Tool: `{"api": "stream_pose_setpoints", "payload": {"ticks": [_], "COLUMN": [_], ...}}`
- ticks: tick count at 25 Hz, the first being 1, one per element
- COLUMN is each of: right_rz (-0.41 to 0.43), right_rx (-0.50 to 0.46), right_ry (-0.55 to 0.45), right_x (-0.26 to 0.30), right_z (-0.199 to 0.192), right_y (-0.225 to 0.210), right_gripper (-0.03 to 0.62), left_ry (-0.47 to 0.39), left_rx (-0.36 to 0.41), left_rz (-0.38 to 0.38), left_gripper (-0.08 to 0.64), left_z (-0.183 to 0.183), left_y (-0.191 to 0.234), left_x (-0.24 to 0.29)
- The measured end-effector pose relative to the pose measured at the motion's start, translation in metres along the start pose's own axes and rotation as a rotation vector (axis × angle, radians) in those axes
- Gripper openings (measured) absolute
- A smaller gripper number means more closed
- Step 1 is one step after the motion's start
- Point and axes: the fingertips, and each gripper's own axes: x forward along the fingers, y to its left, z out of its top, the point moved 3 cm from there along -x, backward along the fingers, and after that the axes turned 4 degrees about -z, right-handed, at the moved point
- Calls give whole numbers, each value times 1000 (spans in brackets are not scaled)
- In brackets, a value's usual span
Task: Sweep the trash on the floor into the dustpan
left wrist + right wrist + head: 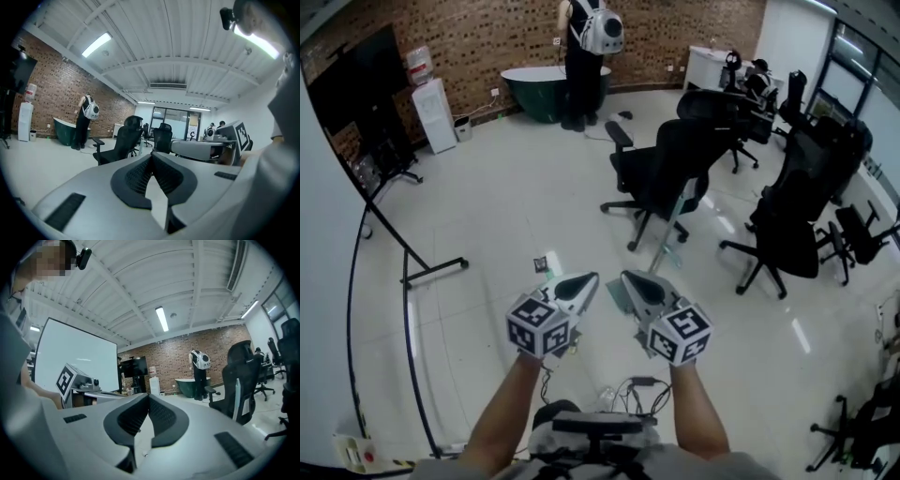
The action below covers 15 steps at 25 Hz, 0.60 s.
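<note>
The room is an open office with a pale glossy floor [506,197] and a brick wall [487,37] at the far end. The left tool [589,279] and the right tool [630,279] are held side by side low in front of the person. Each has its jaws pressed together with nothing between them. A small scrap of trash [546,264] lies on the floor just ahead of the left tool. A pale upright handle [670,232] stands beside the nearest black chair [661,173]; whether it belongs to the dustpan I cannot tell. Farther off, a person [579,66] wearing a backpack stands by a green tub [534,89].
</note>
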Motion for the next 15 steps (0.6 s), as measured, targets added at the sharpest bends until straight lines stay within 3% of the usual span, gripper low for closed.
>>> {"api": "stream_pose_setpoints", "payload": {"ticks": [7,15], "right_rz": [-134,-347], "right_rx": [31,68], "right_ry": [-3,65], "right_x": [-19,-15], "right_z": [8,-10], "right_y": [-57,-118], "right_gripper": [5,5], "left_ry": [54,129], "left_rx": [13,4], "left_rz": [-138,-309], "left_gripper": [5,5], "left_z": [8,-14], "left_y": [-9,17], "left_x": [69,140]}}
